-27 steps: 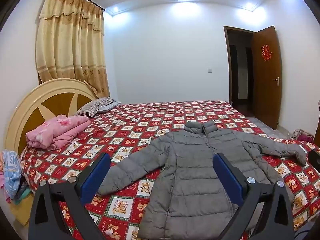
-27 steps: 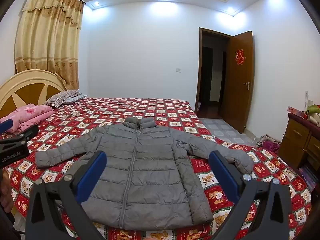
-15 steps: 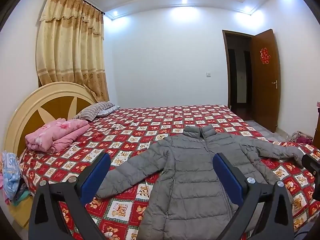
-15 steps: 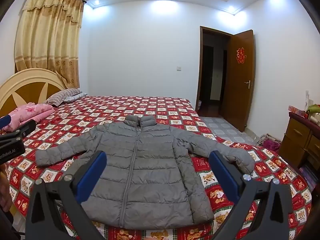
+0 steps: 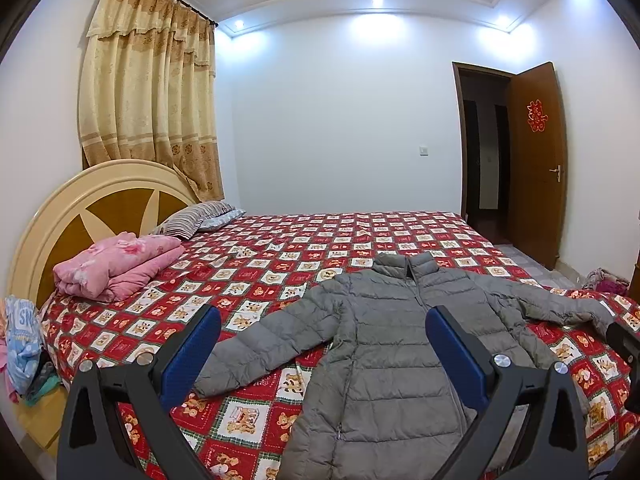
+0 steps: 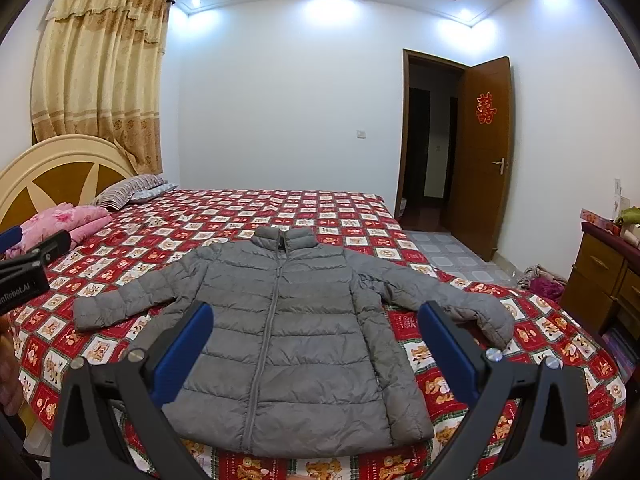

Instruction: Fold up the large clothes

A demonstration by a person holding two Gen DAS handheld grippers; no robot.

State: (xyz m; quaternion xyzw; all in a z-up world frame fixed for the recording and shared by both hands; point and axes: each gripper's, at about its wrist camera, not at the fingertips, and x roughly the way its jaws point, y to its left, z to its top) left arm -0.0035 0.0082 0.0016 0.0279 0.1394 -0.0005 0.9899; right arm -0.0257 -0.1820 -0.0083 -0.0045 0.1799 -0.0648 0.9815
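A grey puffer jacket (image 6: 288, 320) lies flat, zipped, face up on the bed, sleeves spread to both sides, collar away from me. It also shows in the left wrist view (image 5: 384, 356). My left gripper (image 5: 322, 344) is open and empty, held above the jacket's near left part. My right gripper (image 6: 314, 340) is open and empty, held above the jacket's lower middle. The left gripper's body shows at the left edge of the right wrist view (image 6: 28, 268).
The bed has a red patterned quilt (image 6: 328, 216) and a cream headboard (image 5: 100, 204). A folded pink blanket (image 5: 116, 264) and a striped pillow (image 5: 192, 218) lie near the headboard. A wooden dresser (image 6: 604, 272) stands at right, beyond it an open door (image 6: 480, 152).
Both cameras have tilted slightly upward, so the jacket sits lower in both views. The jacket has not moved and both grippers stay open.
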